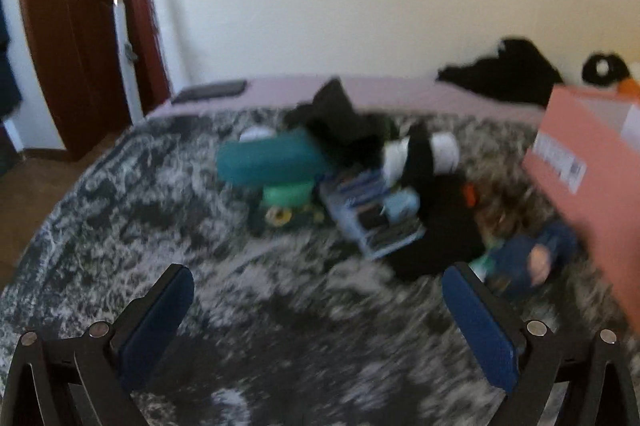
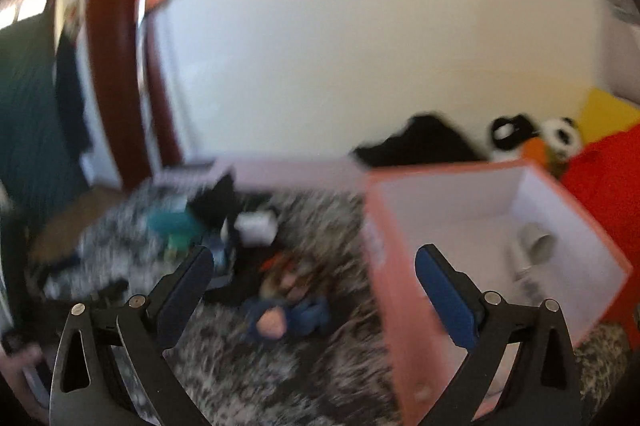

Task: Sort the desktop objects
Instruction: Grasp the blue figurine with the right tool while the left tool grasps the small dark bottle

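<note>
A heap of small objects lies on a grey mottled blanket (image 1: 280,306): a teal case (image 1: 268,157), a green tape roll (image 1: 286,194), a blue-and-white packet (image 1: 372,214), black cloth (image 1: 340,117) and a small doll in blue (image 1: 528,258). An open pink box (image 2: 400,286) stands to the right with a white tube (image 2: 536,246) inside. My left gripper (image 1: 318,284) is open above bare blanket, short of the heap. My right gripper (image 2: 314,272) is open too, its right finger in front of the box wall, the doll (image 2: 284,318) lying below and between the fingers. Both views are blurred.
A pink sheet (image 1: 384,93) borders the blanket at the back, with a dark flat device (image 1: 210,91) and black clothing (image 1: 508,73) on it. Panda plush toys (image 2: 560,137) and a red cushion (image 2: 604,177) sit behind the box. A brown door frame (image 1: 72,37) stands at left.
</note>
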The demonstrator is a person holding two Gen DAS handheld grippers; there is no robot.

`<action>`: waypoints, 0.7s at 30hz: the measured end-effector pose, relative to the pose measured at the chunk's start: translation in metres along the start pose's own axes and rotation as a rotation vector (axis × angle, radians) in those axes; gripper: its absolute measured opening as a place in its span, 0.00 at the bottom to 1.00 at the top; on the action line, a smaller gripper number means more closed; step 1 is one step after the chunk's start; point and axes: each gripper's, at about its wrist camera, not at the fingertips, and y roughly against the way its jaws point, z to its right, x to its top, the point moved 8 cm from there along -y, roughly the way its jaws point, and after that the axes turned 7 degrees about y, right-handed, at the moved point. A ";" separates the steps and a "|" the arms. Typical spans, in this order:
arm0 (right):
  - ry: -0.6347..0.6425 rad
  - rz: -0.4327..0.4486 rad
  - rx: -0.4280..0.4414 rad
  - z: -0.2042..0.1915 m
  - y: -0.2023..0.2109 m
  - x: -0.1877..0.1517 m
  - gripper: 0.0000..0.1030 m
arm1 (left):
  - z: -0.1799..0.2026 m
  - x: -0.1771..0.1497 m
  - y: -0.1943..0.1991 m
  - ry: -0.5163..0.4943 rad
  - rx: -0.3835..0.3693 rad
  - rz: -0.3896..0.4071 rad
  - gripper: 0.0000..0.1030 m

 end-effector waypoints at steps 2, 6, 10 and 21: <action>0.051 -0.087 0.027 -0.024 -0.029 -0.017 0.99 | 0.003 -0.010 -0.007 -0.062 -0.019 -0.008 1.00; 0.074 -0.244 0.037 -0.041 -0.080 -0.054 0.99 | 0.016 -0.023 -0.027 -0.176 -0.064 -0.018 1.00; 0.032 -0.322 0.056 -0.037 -0.110 -0.076 0.99 | 0.039 -0.015 -0.067 -0.251 -0.103 -0.042 1.00; -0.092 -0.349 0.169 -0.031 -0.156 -0.085 1.00 | 0.064 0.022 -0.160 -0.141 -0.248 -0.110 0.98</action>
